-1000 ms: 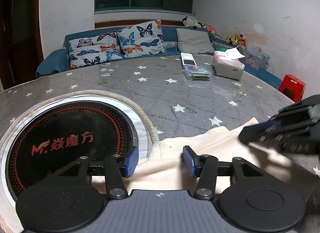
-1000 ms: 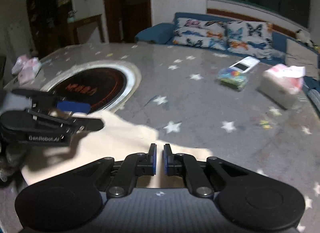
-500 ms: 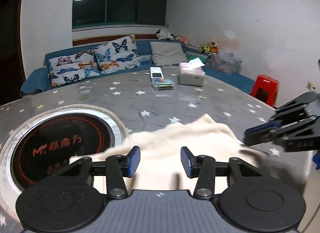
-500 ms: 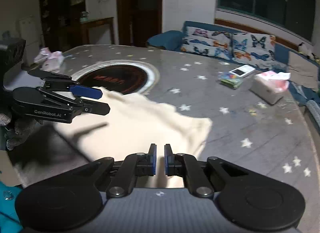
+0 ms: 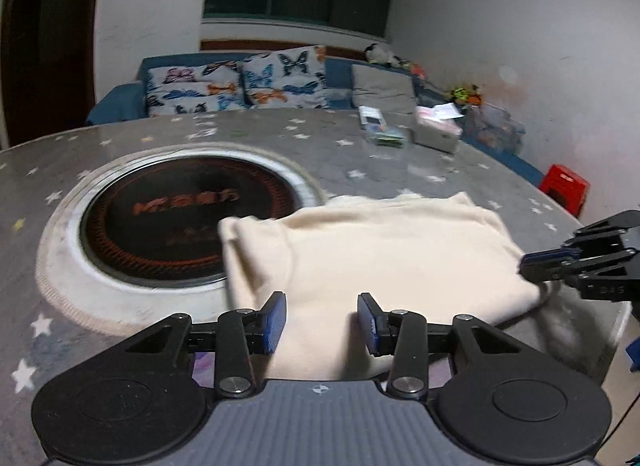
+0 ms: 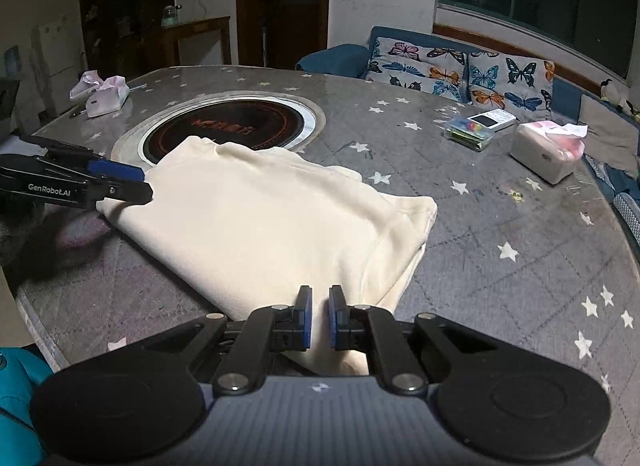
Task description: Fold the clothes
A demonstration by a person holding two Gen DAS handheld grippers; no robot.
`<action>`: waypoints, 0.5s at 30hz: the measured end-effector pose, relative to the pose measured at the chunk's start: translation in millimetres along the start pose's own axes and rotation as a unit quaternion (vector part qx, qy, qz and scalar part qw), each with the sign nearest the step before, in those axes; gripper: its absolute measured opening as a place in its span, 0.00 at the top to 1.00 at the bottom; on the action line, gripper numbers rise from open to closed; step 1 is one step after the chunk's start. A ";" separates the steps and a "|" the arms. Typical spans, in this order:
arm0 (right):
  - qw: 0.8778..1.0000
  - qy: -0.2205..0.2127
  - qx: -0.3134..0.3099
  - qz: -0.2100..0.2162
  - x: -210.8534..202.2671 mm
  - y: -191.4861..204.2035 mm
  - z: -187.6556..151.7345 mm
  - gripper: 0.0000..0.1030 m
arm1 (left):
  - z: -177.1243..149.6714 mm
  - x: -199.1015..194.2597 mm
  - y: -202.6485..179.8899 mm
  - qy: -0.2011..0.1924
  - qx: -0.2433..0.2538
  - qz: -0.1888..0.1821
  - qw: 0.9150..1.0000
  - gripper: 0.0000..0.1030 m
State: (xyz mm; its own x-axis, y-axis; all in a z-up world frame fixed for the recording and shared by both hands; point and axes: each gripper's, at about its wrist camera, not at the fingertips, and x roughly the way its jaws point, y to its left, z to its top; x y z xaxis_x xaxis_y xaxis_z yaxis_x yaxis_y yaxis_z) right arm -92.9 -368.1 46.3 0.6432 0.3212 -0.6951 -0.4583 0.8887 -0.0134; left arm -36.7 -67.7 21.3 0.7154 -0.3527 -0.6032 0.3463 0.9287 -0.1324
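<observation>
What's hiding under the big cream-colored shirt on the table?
The cream shirt lies on the grey star-patterned table. Its far corner covers part of the round black cooktop set into the table. Anything else underneath is covered, so it cannot be seen.

Starred grey table (image 6: 500, 225) bears cream garment (image 6: 260, 225), tissue boxes (image 6: 548, 153).

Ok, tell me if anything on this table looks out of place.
The cream garment lies partly over the round burner set into the table, its far edge overlapping the burner's rim. Otherwise nothing stands out.
</observation>
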 end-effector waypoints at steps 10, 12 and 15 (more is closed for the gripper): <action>0.999 -0.026 -0.006 0.027 18.3 -1.8 47.1 0.90 | 22.8 10.1 -12.8 -0.020 0.001 -0.013 1.000 0.52; 0.999 -0.026 -0.008 0.037 31.3 0.0 60.2 0.90 | 23.1 15.8 -13.0 -0.016 0.000 -0.014 1.000 0.52; 0.998 -0.022 -0.011 0.056 51.9 6.8 77.7 0.90 | 21.2 22.5 -11.2 -0.009 0.003 -0.008 1.000 0.52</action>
State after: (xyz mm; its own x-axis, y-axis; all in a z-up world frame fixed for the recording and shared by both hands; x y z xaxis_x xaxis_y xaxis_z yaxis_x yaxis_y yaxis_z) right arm -15.0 -320.0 66.0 0.6135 0.4333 -0.6601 -0.5425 0.8388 0.0465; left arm -11.7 -88.5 25.9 0.7207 -0.3694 -0.5866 0.3617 0.9222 -0.1364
